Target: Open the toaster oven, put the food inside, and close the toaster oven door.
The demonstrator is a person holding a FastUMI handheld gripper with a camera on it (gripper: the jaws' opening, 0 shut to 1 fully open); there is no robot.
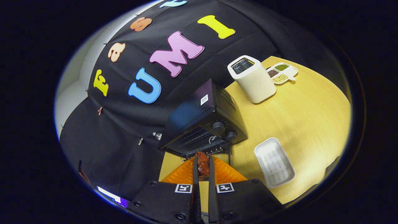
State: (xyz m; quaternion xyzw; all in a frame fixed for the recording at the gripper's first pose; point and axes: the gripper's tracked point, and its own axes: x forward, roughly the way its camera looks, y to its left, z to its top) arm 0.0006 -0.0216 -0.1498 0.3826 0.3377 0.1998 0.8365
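Observation:
My gripper (202, 161) is shut on a reddish-brown piece of food (202, 164), pinched between both fingertips. Just ahead of the fingers stands the black toaster oven (202, 121), seen tilted. Its door (199, 152) hangs open below the front, and a wire rack (199, 137) shows inside the dark cavity. Two round knobs (218, 127) sit on the right side of its front panel. The food hangs right before the open mouth, above the lowered door.
A white empty tray (274, 161) lies on the wooden table (304, 118) to the right of the fingers. Farther back stand a white slot toaster (252, 79) and a divided dish of beans (281, 73). The black cloth wall rises behind the oven.

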